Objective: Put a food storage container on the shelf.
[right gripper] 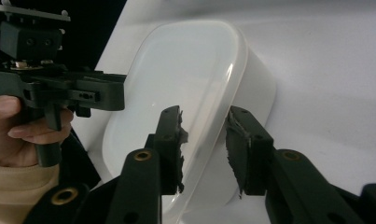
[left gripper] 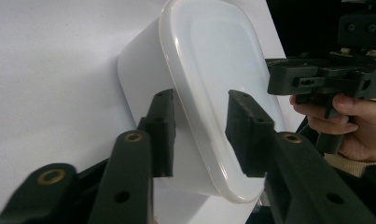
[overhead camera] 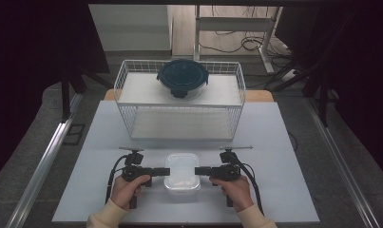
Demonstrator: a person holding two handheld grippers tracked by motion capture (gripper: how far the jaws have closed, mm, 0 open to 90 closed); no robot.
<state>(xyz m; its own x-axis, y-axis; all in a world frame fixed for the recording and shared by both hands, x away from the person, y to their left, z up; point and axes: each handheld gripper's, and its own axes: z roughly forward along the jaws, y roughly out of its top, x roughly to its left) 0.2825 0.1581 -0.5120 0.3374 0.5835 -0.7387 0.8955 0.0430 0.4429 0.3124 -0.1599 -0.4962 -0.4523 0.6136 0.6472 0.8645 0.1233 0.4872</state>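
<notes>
A white lidded box [overhead camera: 182, 172] sits near the table's [overhead camera: 284, 142] front edge. The left gripper [overhead camera: 164, 171] meets its left side and the right gripper [overhead camera: 199, 171] its right side, each held level in a hand, cables trailing back. Behind stands a white wire rack [overhead camera: 127, 85] with a dark-lidded round container [overhead camera: 182, 78] on its top shelf.

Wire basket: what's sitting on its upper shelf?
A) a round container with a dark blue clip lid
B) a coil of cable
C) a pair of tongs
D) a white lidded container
A: in the high view a round container with a dark blue clip lid stands on the upper shelf of the wire basket, while the white lidded container is down on the table.
</notes>
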